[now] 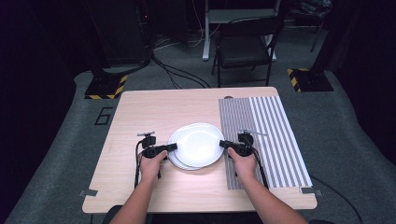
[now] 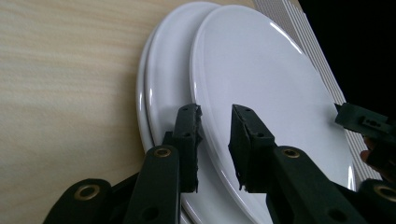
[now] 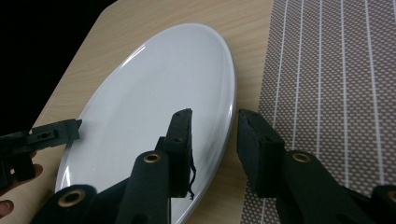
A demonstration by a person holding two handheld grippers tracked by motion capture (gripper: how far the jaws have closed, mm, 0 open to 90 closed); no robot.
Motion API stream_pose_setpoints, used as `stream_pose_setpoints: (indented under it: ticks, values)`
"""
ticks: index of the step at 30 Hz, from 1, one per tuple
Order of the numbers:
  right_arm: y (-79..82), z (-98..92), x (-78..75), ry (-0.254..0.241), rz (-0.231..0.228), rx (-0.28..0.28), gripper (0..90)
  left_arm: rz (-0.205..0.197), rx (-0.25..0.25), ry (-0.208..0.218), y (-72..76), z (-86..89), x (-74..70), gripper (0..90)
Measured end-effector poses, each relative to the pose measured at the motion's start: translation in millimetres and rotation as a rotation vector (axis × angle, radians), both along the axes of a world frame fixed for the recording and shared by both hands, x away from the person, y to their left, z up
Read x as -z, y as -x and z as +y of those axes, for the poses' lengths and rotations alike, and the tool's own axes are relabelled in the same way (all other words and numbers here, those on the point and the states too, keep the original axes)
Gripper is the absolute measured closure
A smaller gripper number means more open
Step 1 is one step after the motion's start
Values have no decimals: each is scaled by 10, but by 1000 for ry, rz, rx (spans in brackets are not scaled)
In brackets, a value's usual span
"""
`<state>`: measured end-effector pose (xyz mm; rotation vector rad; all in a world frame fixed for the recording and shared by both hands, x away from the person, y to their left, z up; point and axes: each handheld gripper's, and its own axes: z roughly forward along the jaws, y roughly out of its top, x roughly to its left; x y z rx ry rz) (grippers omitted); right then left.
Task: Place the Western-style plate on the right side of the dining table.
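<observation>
A stack of white plates [image 1: 176, 162] sits mid-table, and the top plate [image 1: 198, 142] lies shifted up and to the right on it. My left gripper [image 1: 172, 146] holds the top plate's left rim. In the left gripper view the top plate [image 2: 261, 70] has one jaw under its edge and one over it, left gripper [image 2: 215, 126] shut on it, with the lower plates [image 2: 161, 74] beside. My right gripper [image 1: 223, 143] straddles the right rim. In the right gripper view the plate [image 3: 159, 93] edge lies between the jaws of the right gripper [image 3: 214, 126], with bare wood showing beside the outer jaw.
A striped grey placemat [image 1: 271, 135] covers the right part of the wooden table [image 1: 154, 107], just beside the right gripper. A black chair [image 1: 245, 46] stands behind the table, and cables run across the floor.
</observation>
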<state>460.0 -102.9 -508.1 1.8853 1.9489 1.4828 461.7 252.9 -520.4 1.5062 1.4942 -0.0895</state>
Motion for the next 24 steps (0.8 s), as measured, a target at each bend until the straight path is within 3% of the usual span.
stream_pose_setpoints:
  ticks: [5,8,12,24]
  values:
    - [142,6,18,-18,11,4,651,-9,-6,-7,43,-31,-5,692]
    - [217,19,28,-2,15,-1,652,-16,-15,-11,67,-46,-6,685]
    - [298,33,45,-33,53,-11,645,-19,-27,2,89,-49,6,685]
    - [326,65,58,-53,73,-11,713,-22,-57,1,125,-74,14,698]
